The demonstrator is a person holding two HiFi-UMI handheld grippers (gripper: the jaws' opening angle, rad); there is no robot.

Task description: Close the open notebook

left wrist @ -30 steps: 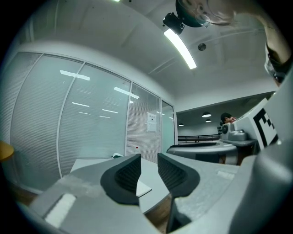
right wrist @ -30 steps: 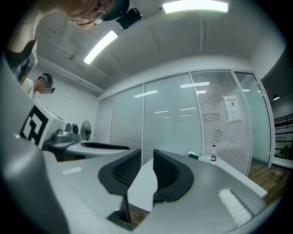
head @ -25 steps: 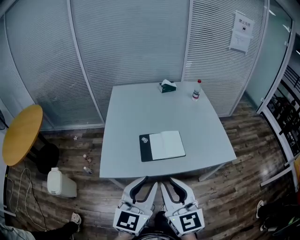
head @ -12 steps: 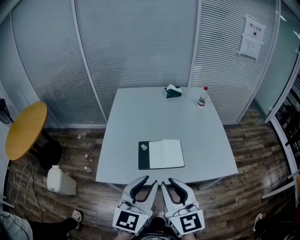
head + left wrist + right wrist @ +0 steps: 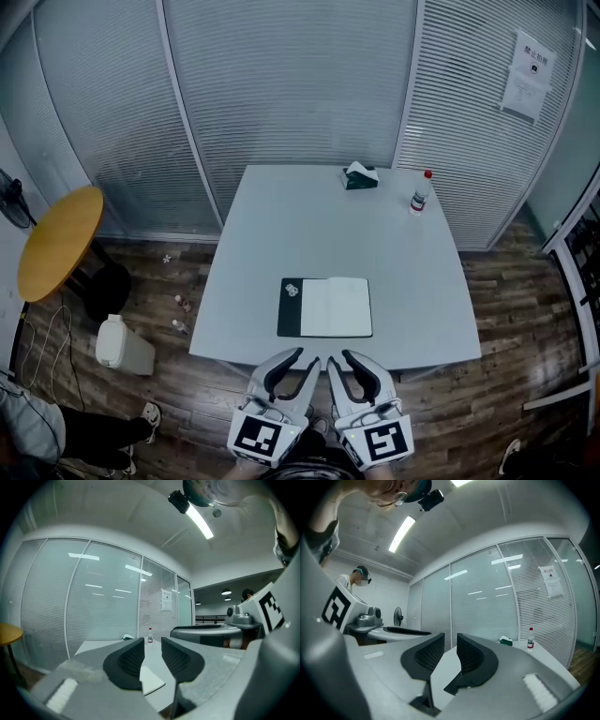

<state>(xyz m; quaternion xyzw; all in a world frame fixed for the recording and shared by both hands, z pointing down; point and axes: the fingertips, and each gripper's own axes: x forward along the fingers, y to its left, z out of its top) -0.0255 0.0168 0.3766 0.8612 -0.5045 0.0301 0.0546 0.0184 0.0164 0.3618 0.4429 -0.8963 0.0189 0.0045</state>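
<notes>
Notebook [image 5: 325, 307] lying open, both grippers short of it
Head view: it sits toward the six o'clock edge of the table [image 5: 281, 225]; left gripper [image 5: 302, 358] and right gripper [image 5: 339, 357] hang side by side at its six; left gripper view: jaws apart, empty; right gripper view: likewise.

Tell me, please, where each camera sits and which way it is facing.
Head view: on the head, looking steeply down at table and open notebook; left gripper and right gripper show.
Left gripper view: on it, looking level across the table; own jaws, right gripper.
Right gripper view: likewise; own jaws, left gripper.
Shared: both gripper views see the bottle.
</notes>
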